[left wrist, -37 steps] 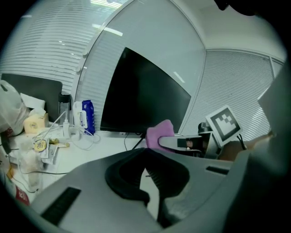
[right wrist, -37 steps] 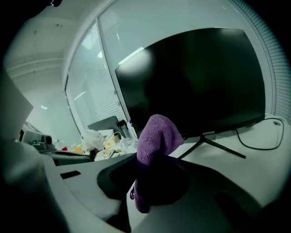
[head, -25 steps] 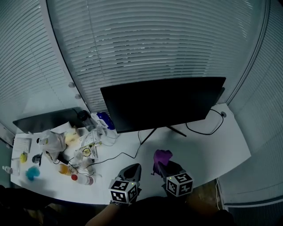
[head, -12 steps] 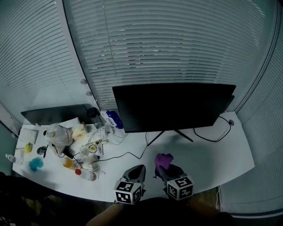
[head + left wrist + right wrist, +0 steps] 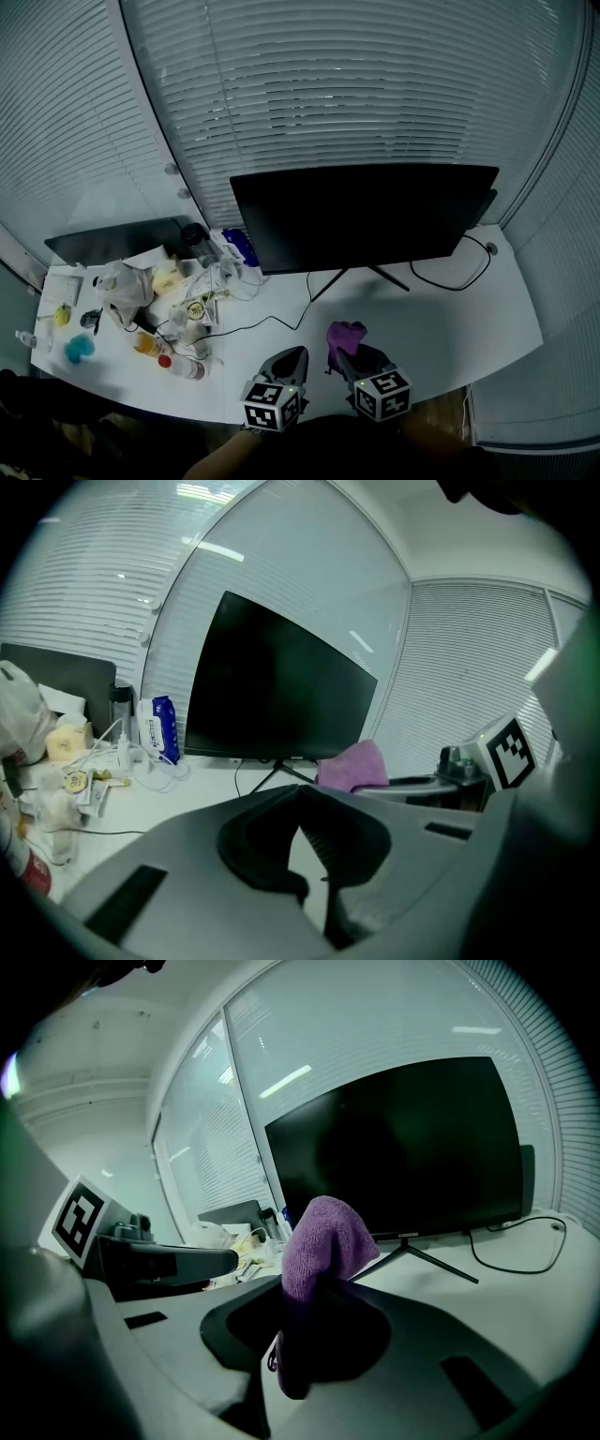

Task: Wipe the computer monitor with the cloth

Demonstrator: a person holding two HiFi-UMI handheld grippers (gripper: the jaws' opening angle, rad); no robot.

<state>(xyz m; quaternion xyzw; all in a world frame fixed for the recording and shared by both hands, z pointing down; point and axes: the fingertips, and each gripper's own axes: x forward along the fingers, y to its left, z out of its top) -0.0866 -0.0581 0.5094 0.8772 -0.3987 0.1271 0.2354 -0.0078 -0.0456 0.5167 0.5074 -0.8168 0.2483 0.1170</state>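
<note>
The black monitor (image 5: 366, 220) stands on its thin stand at the back of the white desk (image 5: 441, 319), its screen dark. My right gripper (image 5: 347, 356) hovers at the desk's front edge, shut on a purple cloth (image 5: 345, 336) that bunches up above its jaws. In the right gripper view the cloth (image 5: 319, 1237) rises out of the right gripper (image 5: 309, 1288) in front of the monitor (image 5: 403, 1147). My left gripper (image 5: 292, 356) is just left of it. Its jaws meet at the tips in the left gripper view (image 5: 300, 794), with nothing between them.
The desk's left part is cluttered: a plastic bag (image 5: 120, 286), small bottles (image 5: 178, 366), a blue wipes pack (image 5: 239, 247), white cables and a dark flat device (image 5: 117, 242). A black cable (image 5: 459, 272) loops at the monitor's right. Closed blinds (image 5: 356, 84) stand behind.
The head view has swung slightly, shifting the desk in frame. Both grippers stay at the front edge, the right one still holding the cloth.
</note>
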